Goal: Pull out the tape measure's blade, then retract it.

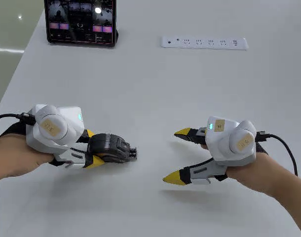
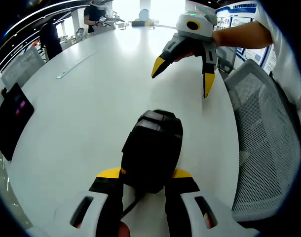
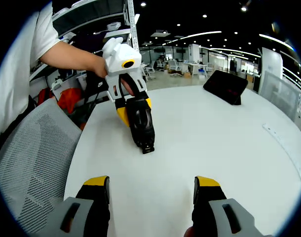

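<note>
A black tape measure (image 1: 110, 147) rests on the white table, held at its rear by my left gripper (image 1: 90, 149), whose yellow-tipped jaws are shut on its body. In the left gripper view the tape measure (image 2: 153, 148) rises between the fingertips (image 2: 110, 173). The blade tab points right toward my right gripper (image 1: 180, 155), which stands open about a hand's width away with nothing between its jaws. From the right gripper view, the tape measure (image 3: 141, 122) lies ahead, its tab end nearest, and the right gripper (image 3: 152, 183) frames bare table.
A dark tablet (image 1: 81, 22) stands at the far left of the white table (image 1: 150, 84). A white power strip (image 1: 205, 43) lies at the far right. A mesh chair (image 3: 32, 148) sits beside the table edge.
</note>
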Action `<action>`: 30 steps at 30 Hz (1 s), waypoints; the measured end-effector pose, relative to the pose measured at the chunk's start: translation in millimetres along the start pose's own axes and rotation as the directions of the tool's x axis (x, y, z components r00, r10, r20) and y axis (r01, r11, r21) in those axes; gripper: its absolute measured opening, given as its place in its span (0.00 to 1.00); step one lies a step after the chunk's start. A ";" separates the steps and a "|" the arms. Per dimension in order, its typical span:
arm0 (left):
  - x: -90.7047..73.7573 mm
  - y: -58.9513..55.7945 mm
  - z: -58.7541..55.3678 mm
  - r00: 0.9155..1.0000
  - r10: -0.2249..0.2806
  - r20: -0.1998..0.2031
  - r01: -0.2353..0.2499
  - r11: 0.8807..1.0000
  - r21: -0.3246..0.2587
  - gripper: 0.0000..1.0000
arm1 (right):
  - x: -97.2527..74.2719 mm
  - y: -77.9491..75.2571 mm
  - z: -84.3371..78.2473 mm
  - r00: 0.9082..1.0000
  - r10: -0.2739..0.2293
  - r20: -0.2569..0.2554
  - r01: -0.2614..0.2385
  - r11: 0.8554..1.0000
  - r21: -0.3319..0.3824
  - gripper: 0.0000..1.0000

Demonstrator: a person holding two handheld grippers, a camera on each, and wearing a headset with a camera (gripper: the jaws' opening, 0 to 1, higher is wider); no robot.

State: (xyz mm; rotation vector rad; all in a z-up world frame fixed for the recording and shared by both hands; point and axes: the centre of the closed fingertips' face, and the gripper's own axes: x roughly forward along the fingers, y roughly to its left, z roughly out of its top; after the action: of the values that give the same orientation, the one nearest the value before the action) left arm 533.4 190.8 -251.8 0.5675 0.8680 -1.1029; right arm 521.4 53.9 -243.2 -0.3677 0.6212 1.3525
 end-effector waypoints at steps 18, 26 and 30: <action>0.2 0.1 -1.3 1.000 0.002 -0.026 -0.002 1.000 -0.005 0.27 | 24.7 -11.0 9.3 0.998 0.004 0.065 -0.006 1.000 0.026 0.51; -0.2 -0.4 -1.0 1.000 -0.001 -0.028 0.001 1.000 -0.006 0.27 | 38.9 -9.2 15.3 0.997 0.023 0.073 -0.022 1.000 -0.007 0.42; -0.2 -0.4 -0.9 1.000 -0.003 -0.028 0.002 1.000 -0.008 0.27 | 47.1 -6.5 18.4 0.996 0.042 0.073 -0.040 0.999 -0.023 0.39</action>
State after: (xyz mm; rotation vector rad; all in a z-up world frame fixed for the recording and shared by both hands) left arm 532.8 191.4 -252.1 0.5770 0.8973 -1.0956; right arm 535.8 100.5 -258.1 -0.3226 0.5560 1.4065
